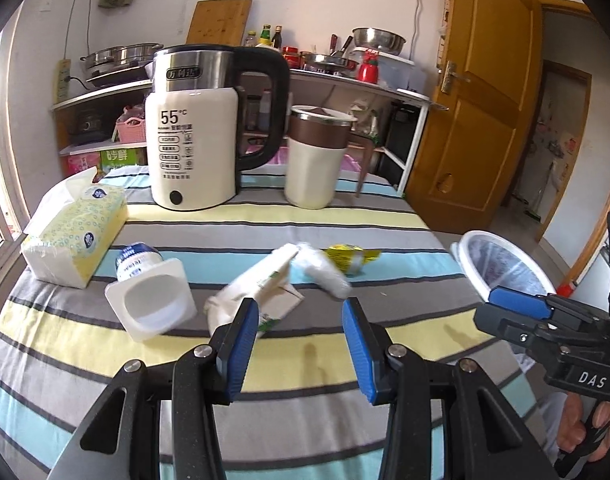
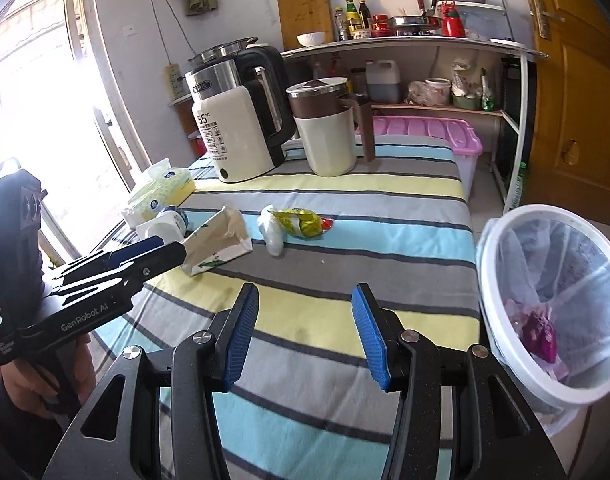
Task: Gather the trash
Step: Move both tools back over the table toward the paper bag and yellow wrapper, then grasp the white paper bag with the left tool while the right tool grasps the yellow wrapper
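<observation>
We hold both tongs above the striped desk point(image 2: 345, 216) with nothing between their blue pads. The left tongs point(image 1: 301, 344) stand apart and empty, and so do the right tongs point(image 2: 305, 336).

The trash lies in a loose row across the middle of the desk: an overturned yogurt cup point(image 1: 149, 292) nearest the tissue pack point(image 1: 75, 232), a flattened paper carton point(image 1: 261, 284) just ahead of the left tongs, a crumpled white wad point(image 1: 325, 272), and a yellow wrapper point(image 1: 347, 258) touching that wad. The lined bin point(image 2: 553, 292) sits off the desk's right edge, close beside the right tongs, with some rubbish already at its bottom.

We judge the step in hand to be reaching in for the first piece. The carton is the natural pick for the left tongs, and the wad or the wrapper for the right, since those lie nearer the bin.

To do it well, we come in low with the pads straddling the piece across its narrow side, not its flat face. We keep the lower finger from snagging the cloth, which would drag everything. The wad and wrapper touch, so we close on one alone. We steer clear of the kettle point(image 1: 201, 128) and mug point(image 1: 317, 156) behind, which are not trash.
</observation>
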A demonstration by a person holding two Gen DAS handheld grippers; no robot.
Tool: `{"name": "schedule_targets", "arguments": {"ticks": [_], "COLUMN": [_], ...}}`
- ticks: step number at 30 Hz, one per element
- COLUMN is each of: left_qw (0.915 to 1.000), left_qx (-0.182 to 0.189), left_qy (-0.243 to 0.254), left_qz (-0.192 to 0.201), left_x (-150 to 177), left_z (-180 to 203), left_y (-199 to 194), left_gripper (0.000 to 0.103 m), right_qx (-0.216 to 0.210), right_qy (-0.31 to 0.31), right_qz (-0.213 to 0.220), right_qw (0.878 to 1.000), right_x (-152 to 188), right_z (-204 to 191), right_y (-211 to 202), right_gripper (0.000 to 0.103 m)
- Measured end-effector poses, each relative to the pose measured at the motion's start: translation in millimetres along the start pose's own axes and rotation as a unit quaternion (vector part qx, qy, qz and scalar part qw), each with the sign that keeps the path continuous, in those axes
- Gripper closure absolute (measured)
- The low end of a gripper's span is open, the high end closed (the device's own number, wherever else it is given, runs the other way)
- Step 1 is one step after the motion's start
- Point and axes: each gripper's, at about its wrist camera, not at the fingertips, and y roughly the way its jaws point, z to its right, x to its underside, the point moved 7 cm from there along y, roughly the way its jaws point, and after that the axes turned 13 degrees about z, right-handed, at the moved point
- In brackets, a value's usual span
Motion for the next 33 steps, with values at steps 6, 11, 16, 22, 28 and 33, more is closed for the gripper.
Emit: {"name": "schedule_targets", "arguments": {"ticks": [6,11,16,22,28,33], "left_qw": [0.9998,0.9991,0.9985,0.9984,0.9990,0.9993], "left_qx": [-0.011,-0.020,-0.019,-0.018,-0.010,-0.004], "left_qy": [0.009,0.017,0.028,0.028,0.016,0.006], "left_qz": [-0.016,-0.034,-0.043,-0.046,-0.040,-0.036], "left_x": [0,4,6,6,5,4], "left_z": [-15,-23,-23,-28,-31,-32], "left_y": [26,45,59,67,66,63], "left_gripper": [0.059,0.059,0.059,0.073,0.082,0.083], "right_qx": [-0.005,-0.007,-0.010,-0.012,-0.011,-0.012], "right_qy": [0.001,-0.011,-0.023,-0.041,-0.052,-0.060], "right_qz": [-0.009,-0.021,-0.031,-0.048,-0.063,-0.077], "right_qw": [1.000,1.000,0.999,0.998,0.997,0.995], "right_x": [-6,-11,-17,-22,-21,-17], "right_z": [0,-1,-3,-3,-3,-3], "right_y": [23,46,71,105,132,144], "right_gripper": [0.053,0.053,0.053,0.053,0.053,0.060]}}
